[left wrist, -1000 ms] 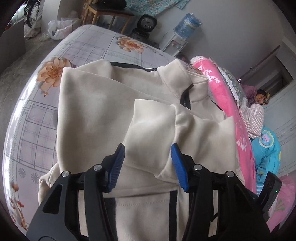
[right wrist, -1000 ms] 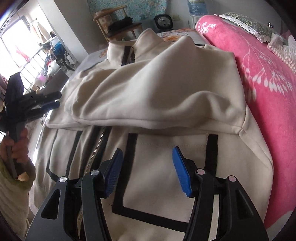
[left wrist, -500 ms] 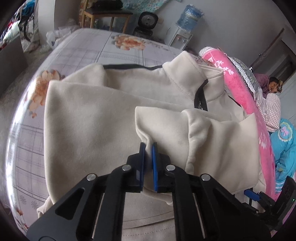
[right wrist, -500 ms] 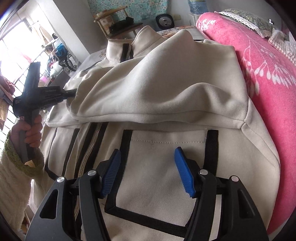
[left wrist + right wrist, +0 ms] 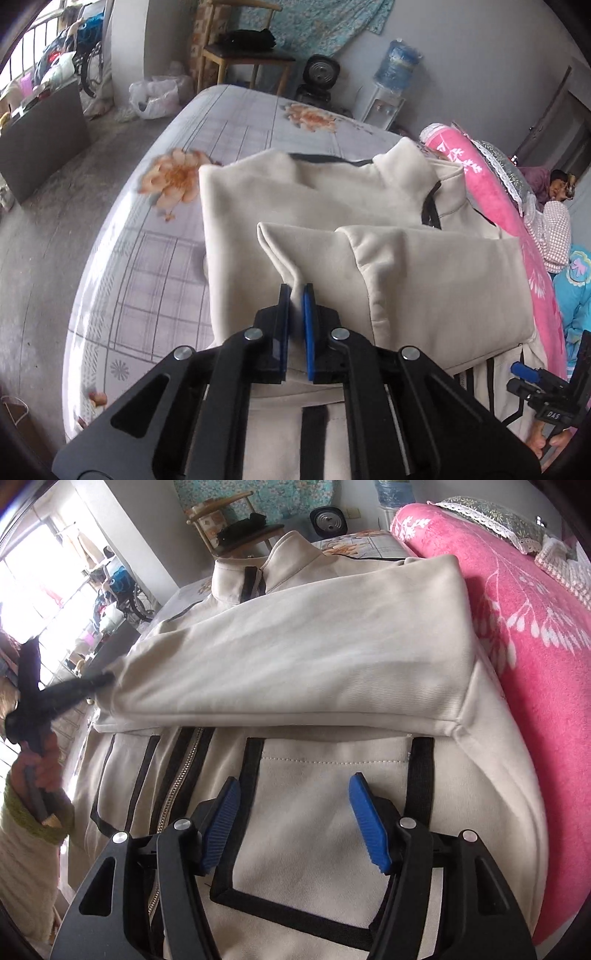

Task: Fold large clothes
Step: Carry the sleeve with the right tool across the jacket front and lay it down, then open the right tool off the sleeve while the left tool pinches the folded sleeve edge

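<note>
Pinching a fold of cream fabric at the lower middle of the left wrist view, the left gripper [image 5: 296, 295] has its blue pads closed on the cuff end of the folded sleeve [image 5: 424, 280]. That sleeve belongs to a cream fleece jacket with black trim and a metal zipper [image 5: 295, 657], which fills the middle of both views, lying front-up on the grey checked bedsheet with orange flowers [image 5: 162, 236]. In the right wrist view the sleeve stretches taut across the chest from the right shoulder to the left edge of the frame, where the blurred left gripper holds it. The right gripper [image 5: 295, 805] sits at the bottom centre of its own view, its jaws standing apart above a black-bordered patch pocket [image 5: 314, 842], with nothing pressed between the pads. Just left of that pocket runs the zipper with black bands on either side. A bright pink blanket with white leaf print [image 5: 535, 646] lies along the right side, beside the jacket. Farther back, at the top of the left view, stand a wooden chair [image 5: 243, 55], a black fan [image 5: 321, 74] and a blue water bottle on a dispenser [image 5: 397, 70].
</note>
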A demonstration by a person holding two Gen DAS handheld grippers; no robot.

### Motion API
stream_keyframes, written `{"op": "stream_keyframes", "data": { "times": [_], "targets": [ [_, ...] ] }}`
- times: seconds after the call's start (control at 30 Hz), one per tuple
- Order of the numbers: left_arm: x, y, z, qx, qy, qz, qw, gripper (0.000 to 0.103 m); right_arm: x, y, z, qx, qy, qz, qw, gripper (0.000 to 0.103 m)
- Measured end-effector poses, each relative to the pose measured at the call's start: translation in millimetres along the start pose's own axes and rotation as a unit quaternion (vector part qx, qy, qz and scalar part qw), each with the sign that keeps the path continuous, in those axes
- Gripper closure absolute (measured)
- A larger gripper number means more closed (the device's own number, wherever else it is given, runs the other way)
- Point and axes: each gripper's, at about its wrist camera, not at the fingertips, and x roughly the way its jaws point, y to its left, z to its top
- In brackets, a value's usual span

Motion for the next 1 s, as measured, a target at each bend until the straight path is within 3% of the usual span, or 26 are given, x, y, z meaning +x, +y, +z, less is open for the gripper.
{"op": "stream_keyframes", "data": {
  "times": [0.13, 0.37, 0.53, 0.77, 1.0],
  "targets": [
    [0.6, -0.6, -9.4, 0.006, -0.012, 0.007, 0.9999, 0.097, -20.9, -9.8, 9.1, 0.014, -0.022, 0.007, 1.000, 0.043],
    [-2.4, -11.3, -0.9, 0.028, -0.038, 0.018, 0.9987, 0.097, -51.3, -39.8, 39.5, 0.044, -0.075, -0.029, 0.996, 0.043],
    [11.5, -4.3, -7.5, 0.017, -0.019, 0.036, 0.9990, 0.096, -36.0, -68.5, 70.7, 0.067, -0.076, -0.073, 0.992, 0.043],
    [-10.7, -1.6, -11.0, 0.009, -0.069, 0.024, 0.9973, 0.097, -15.6, -84.3, 100.1, 0.064, -0.077, -0.099, 0.990, 0.044],
    [-0.6, 2.3, -19.2, 0.013, -0.044, 0.025, 0.9986, 0.097, 11.2, -100.6, 142.5, 0.074, -0.076, -0.139, 0.985, 0.064]
  ]
}}
